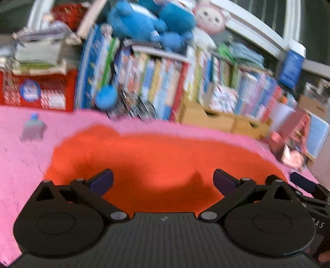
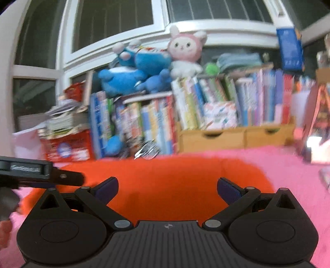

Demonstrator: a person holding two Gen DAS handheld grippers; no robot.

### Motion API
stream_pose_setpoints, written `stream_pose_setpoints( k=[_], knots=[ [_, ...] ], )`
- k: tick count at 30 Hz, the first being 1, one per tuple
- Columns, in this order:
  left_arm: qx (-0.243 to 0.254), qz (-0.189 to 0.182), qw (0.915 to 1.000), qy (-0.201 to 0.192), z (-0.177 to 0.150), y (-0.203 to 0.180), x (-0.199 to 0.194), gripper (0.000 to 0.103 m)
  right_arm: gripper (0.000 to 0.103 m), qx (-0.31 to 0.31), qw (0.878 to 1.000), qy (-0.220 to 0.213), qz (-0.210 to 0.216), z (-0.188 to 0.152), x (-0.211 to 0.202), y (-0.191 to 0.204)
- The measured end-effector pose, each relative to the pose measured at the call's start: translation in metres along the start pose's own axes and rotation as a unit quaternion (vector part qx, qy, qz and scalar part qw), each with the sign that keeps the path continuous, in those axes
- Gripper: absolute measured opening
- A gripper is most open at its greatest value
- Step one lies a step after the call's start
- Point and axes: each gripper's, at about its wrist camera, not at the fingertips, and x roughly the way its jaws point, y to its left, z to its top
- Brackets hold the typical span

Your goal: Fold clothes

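Garment (image 2: 171, 181) flat on blanket (image 2: 288, 175), before both claws. Behind it, row of books (image 2: 156, 123); plush toys (image 2: 144, 66) on top. Drawers (image 2: 237, 136) at right.

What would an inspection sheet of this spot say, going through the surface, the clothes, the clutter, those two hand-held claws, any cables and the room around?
Surface: pink blanket, with a grey and blue printed figure on it.
Job's things: orange garment spread flat on the blanket; blur hides any folds.
Clutter: nothing seen on the garment.
Grippers: left gripper and right gripper both open, fingers apart over the garment, holding nothing.
Cables: nothing seen.
Surroundings: packed books, wooden drawers, blue plush toys, pink plush rabbit, window.
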Motion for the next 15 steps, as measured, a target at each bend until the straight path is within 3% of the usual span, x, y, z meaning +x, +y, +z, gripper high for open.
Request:
stream_pose_setpoints(
  k=[3, 7, 10, 15],
  knots=[
    [0.031, 0.042, 0.9983, -0.026, 0.016, -0.015, 0.021, 0.103, 0.103, -0.005, 1.000, -0.006, -0.004, 0.025, 0.034, 0.002],
    [0.092, 0.122, 0.9882, -0.007, 0.016, -0.033, 0.064, 0.103, 0.103, -0.043, 0.998, 0.036, -0.008, 0.032, 0.081, 0.012],
    [0.107, 0.149, 0.9826, 0.030, 0.005, -0.028, 0.090, 0.103, 0.103, -0.094, 0.992, 0.076, -0.027, 0.019, 0.106, 0.015],
    [0.141, 0.158, 0.9768, 0.029, -0.011, -0.019, 0.095, 0.103, 0.103, -0.117, 0.987, 0.108, -0.030, -0.004, 0.117, 0.004]
  ],
)
